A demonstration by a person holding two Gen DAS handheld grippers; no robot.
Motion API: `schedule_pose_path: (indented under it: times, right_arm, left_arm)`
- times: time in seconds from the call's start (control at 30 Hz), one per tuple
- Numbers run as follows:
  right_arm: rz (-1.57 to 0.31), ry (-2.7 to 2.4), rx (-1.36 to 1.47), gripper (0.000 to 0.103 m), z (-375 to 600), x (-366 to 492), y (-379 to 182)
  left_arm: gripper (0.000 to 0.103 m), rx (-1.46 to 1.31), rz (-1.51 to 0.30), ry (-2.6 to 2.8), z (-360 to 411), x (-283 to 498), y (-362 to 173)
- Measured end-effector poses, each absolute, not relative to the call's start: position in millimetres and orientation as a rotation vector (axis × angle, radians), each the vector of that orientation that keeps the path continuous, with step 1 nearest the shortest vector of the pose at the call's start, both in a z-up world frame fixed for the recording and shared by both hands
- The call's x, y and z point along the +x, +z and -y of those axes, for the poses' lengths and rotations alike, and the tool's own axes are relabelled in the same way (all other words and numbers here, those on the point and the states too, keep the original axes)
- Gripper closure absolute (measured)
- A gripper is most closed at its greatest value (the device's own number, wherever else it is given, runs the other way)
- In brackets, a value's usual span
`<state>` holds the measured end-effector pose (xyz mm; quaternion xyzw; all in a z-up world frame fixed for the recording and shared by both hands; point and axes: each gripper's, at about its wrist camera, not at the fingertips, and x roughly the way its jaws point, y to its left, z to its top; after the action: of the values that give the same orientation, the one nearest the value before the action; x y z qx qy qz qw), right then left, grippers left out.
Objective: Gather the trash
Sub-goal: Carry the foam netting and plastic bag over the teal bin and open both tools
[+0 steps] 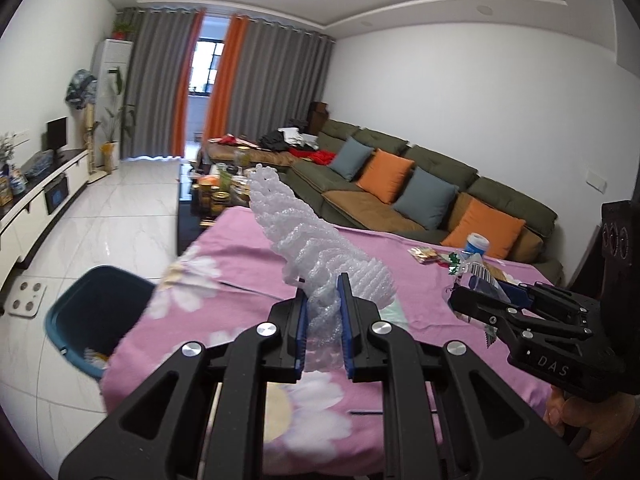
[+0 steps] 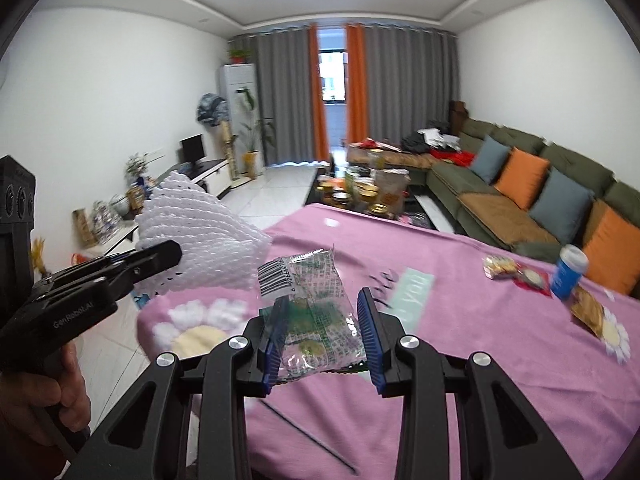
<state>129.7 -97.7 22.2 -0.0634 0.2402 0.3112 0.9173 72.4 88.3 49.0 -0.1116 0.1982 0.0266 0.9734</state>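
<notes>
While the left tongs point(image 1: 323, 320) clamp white foam netting point(image 1: 320, 232), the right tongs point(image 2: 324, 336) grip a crinkled barcoded wrapper point(image 2: 312, 312) over the pink flowered desk point(image 2: 460, 360).

This is a home living room. Ahead and to the right of the left gripper point(image 1: 323, 300) runs a long green sofa point(image 1: 420, 184) with orange and blue cushions point(image 1: 386, 176). Straight ahead, grey and orange curtains point(image 1: 256, 80) frame a balcony door. To the left stand a low white TV cabinet point(image 1: 36, 196) with a small screen point(image 1: 57, 133), a tall floor air conditioner point(image 1: 114, 64) and potted plants. A cluttered coffee table point(image 1: 216, 192) sits beyond the counter's pink flowered cloth point(image 1: 248, 264). White tiles cover the floor point(image 1: 116, 216).
</notes>
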Motion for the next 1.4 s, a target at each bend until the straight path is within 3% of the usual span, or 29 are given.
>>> schedule_pose_path:
  times: [1.0, 1.4]
  right_arm:
    - [-0.536, 0.946, -0.336, 0.07, -96.6, 134.4, 19.7]
    - [-0.591, 0.981, -0.359, 0.07, -127.2, 160.1, 3.9]
  left_arm:
    - [0.089, -0.321, -0.42, 0.444, -265.7, -31.0, 11.7]
    - [0.089, -0.346, -0.481, 0.481, -288.5, 22.7, -12.4]
